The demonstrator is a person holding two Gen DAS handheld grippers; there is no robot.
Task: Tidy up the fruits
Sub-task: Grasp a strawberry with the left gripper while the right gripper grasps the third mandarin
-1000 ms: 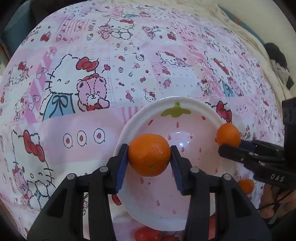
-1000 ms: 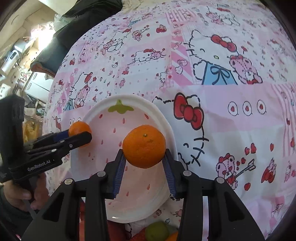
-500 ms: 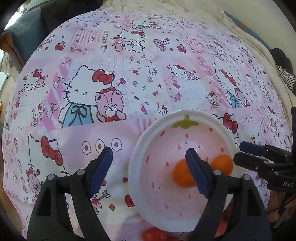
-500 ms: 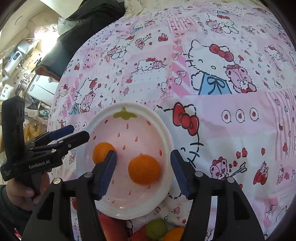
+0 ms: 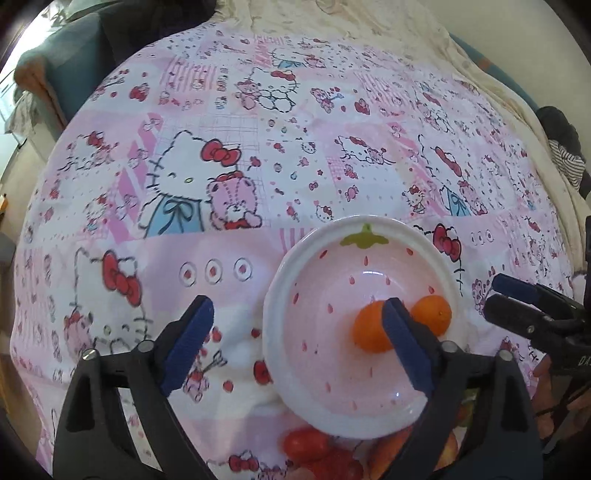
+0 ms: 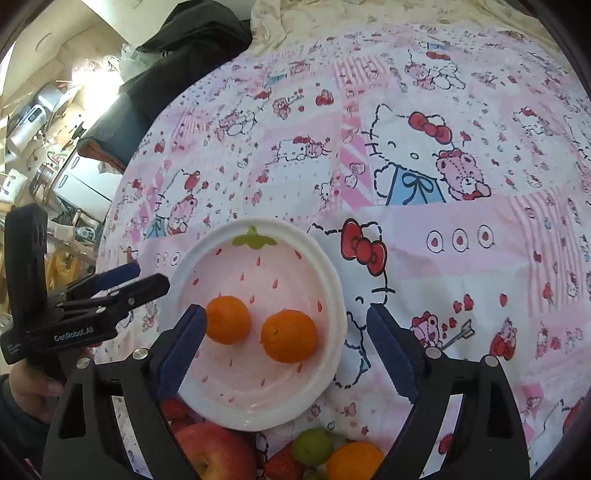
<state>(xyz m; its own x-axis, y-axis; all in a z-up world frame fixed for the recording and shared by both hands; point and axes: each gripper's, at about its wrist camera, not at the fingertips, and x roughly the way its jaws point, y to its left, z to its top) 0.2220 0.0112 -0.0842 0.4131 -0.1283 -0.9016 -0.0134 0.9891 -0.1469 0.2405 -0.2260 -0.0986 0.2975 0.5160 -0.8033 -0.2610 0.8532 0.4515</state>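
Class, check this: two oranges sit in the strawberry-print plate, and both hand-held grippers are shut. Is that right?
Not quite. The two oranges do sit in the plate, but the right wrist view shows both the right hand-held gripper and the left hand-held gripper open.

Pink-and-white cartoon-cat bedsheet [image 5: 229, 155] spreads ahead of fingers, covering bed. Cream blanket [image 5: 369, 33] bunched at sheet's far edge. Black garment [image 6: 184, 59] lies far left of right-hand fingers, beyond sheet. Cluttered shelves with white appliances [image 6: 37, 122] at far left edge. Dark striped cloth [image 5: 565, 155] far right of left-hand fingers.
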